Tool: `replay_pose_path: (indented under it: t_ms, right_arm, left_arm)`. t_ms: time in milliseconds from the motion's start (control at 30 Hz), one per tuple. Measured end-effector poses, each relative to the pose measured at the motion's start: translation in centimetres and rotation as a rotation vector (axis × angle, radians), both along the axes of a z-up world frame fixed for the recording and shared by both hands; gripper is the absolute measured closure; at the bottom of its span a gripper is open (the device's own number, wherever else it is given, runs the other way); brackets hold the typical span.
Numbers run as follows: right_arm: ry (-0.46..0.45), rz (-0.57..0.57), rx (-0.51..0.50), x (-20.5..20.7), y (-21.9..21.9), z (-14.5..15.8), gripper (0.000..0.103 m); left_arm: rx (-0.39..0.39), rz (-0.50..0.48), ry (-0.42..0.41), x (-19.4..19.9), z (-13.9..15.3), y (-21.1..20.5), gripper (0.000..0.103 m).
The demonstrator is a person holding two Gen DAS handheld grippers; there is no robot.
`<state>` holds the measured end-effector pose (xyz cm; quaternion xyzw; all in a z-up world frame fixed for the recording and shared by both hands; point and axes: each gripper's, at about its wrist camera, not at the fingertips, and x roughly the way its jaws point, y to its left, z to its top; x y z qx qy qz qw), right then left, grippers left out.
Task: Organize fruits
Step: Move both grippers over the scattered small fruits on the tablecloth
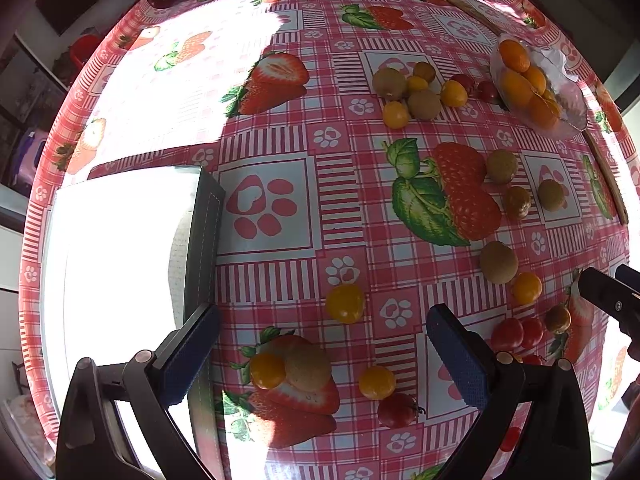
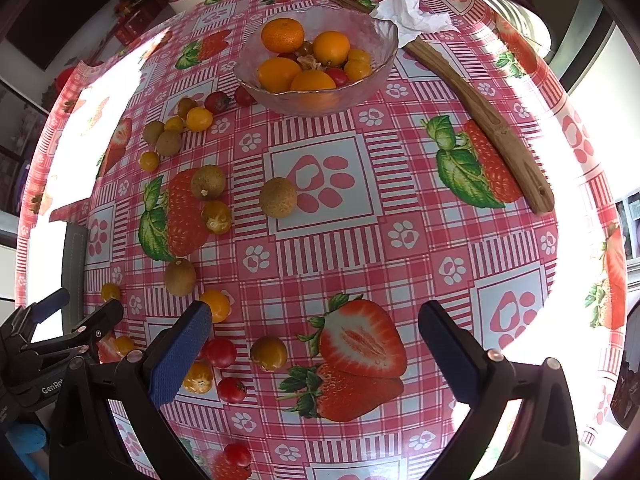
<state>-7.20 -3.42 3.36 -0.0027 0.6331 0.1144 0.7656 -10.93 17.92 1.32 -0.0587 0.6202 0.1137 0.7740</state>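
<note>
I see both claws spread wide and holding nothing: my left claw (image 1: pixel 320 356) and my right claw (image 2: pixel 316 354) hover over the counter (image 2: pixel 320 264). Small yellow, red and brown fruits (image 2: pixel 278 197) lie scattered just left of the glass bowl (image 2: pixel 316 96), which holds oranges (image 2: pixel 282 35).

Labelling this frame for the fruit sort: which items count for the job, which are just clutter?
Job:
glass bowl already holding oranges
loose yellow tomatoes
red tomatoes
brown round fruits
left claw and right claw, both open and empty

Clutter:
wooden stick
crumpled tissue
dark-edged box
</note>
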Motion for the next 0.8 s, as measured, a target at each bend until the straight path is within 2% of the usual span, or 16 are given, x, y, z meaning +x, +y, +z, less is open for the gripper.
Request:
replay_pose_path:
  t_ms: [500,800]
  right_arm:
    - [0.009,0.003,-0.006,0.6,0.0,-0.6,0.000]
    - [0.003,0.015,-0.011,2.5,0.9,-1.4,0.000]
  left_arm:
    - [-0.008,0.001,0.003,0.7,-1.3,0.7,0.000]
    - [0.018,-0.030,0.004,2.2,-2.5,0.4,0.000]
